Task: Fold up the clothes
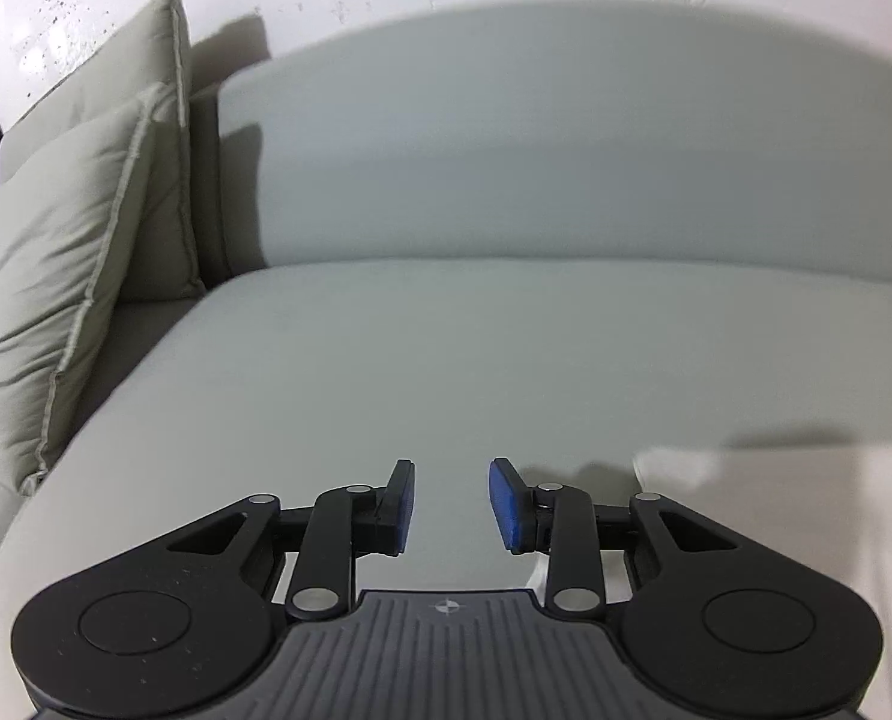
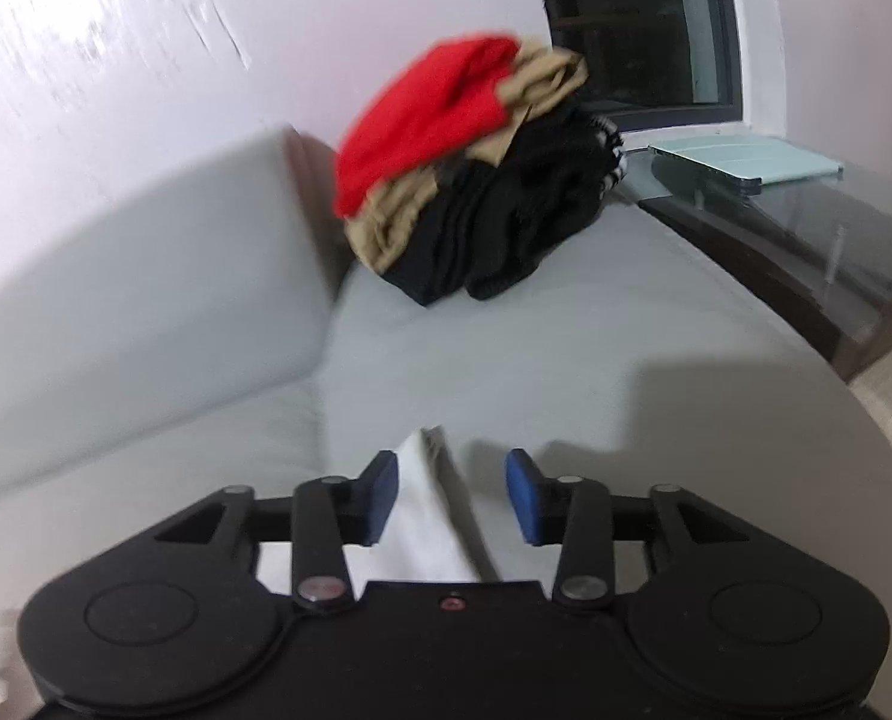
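A white garment (image 2: 425, 516) lies on the grey sofa seat (image 2: 506, 348), its corner reaching up between the blue pads of my right gripper (image 2: 452, 495), which stands open just above it. Part of the same white cloth (image 1: 746, 480) shows at the lower right of the left wrist view. My left gripper (image 1: 452, 507) is open over bare seat, with nothing between its fingers. Farther along the sofa sits a pile of clothes (image 2: 476, 180): red on top, tan beneath, black at the bottom.
Two grey cushions (image 1: 68, 252) lean at the left end of the sofa. The grey backrest (image 1: 566, 138) runs along a white wall. A glass side table (image 2: 806, 210) with a pale green flat object stands beyond the sofa's right edge, under a dark window.
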`<state>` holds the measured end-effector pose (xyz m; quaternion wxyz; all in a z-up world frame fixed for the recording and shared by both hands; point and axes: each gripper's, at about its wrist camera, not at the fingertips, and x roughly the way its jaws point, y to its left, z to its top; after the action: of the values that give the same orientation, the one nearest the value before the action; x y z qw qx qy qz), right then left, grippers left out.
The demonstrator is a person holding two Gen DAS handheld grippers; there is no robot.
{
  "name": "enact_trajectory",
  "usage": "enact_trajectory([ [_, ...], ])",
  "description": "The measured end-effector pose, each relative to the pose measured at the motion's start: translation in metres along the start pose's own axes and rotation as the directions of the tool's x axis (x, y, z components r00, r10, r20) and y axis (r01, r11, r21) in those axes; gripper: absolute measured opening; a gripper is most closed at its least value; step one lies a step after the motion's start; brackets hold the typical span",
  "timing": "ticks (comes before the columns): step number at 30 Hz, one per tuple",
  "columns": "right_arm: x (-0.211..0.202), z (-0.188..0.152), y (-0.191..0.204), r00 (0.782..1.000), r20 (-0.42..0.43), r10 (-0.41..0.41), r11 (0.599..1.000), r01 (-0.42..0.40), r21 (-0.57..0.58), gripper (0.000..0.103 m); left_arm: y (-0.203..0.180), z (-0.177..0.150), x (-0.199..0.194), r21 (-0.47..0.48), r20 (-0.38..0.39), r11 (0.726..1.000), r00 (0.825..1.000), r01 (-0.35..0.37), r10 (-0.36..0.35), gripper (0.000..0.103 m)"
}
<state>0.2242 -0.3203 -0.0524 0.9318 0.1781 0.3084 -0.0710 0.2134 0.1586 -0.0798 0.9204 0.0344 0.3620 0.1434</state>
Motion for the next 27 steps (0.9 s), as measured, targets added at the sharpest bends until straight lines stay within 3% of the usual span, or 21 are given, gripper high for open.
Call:
enact_trajectory([
  [3,-0.06,-0.004,-0.016,0.996,-0.009,0.085,0.995,-0.084,0.045,0.053,0.018,-0.011,-0.06,0.027,0.054,0.996,0.995,0.083,-0.084,0.033],
  [6,-0.109,-0.008,-0.028,0.99,-0.017,0.142,0.987,-0.14,0.079,0.06,0.026,-0.021,-0.112,0.042,0.095,0.982,0.978,0.182,-0.185,0.034],
  [7,-0.12,-0.011,-0.032,0.987,-0.022,0.156,0.984,-0.154,0.094,0.062,0.03,-0.027,-0.12,0.035,0.09,0.974,0.97,0.224,-0.227,0.04],
  [9,-0.135,-0.017,-0.041,0.982,-0.042,0.182,0.976,-0.175,0.132,0.067,0.032,-0.043,-0.127,0.007,0.052,0.958,0.957,0.286,-0.286,0.043],
  [14,-0.117,-0.05,-0.062,0.969,-0.142,0.201,0.953,-0.159,0.258,0.065,0.001,-0.093,-0.117,-0.032,-0.053,0.934,0.933,0.355,-0.356,0.046],
  [17,-0.091,-0.073,-0.071,0.958,-0.191,0.216,0.93,-0.142,0.339,0.054,-0.028,-0.118,-0.1,-0.083,-0.083,0.924,0.922,0.372,-0.379,0.046],
  [20,-0.066,-0.097,-0.081,0.943,-0.237,0.234,0.901,-0.118,0.418,0.053,-0.041,-0.132,-0.098,-0.094,-0.081,0.918,0.916,0.386,-0.394,0.045],
  [23,-0.049,-0.107,-0.091,0.953,-0.153,0.26,0.836,-0.143,0.531,0.053,-0.049,-0.131,-0.105,-0.006,-0.03,0.893,0.892,0.45,-0.45,0.049],
  [25,-0.043,-0.109,-0.091,0.964,-0.098,0.247,0.814,-0.152,0.561,0.045,-0.053,-0.134,-0.112,0.032,-0.001,0.887,0.887,0.461,-0.462,0.053],
  [26,-0.043,-0.106,-0.086,0.973,-0.085,0.213,0.832,-0.135,0.538,0.021,-0.054,-0.136,-0.112,0.044,0.004,0.889,0.889,0.457,-0.457,0.054],
  [27,-0.044,-0.102,-0.08,0.982,-0.073,0.173,0.854,-0.113,0.507,0.007,-0.054,-0.139,-0.109,0.048,-0.002,0.893,0.894,0.448,-0.448,0.054],
])
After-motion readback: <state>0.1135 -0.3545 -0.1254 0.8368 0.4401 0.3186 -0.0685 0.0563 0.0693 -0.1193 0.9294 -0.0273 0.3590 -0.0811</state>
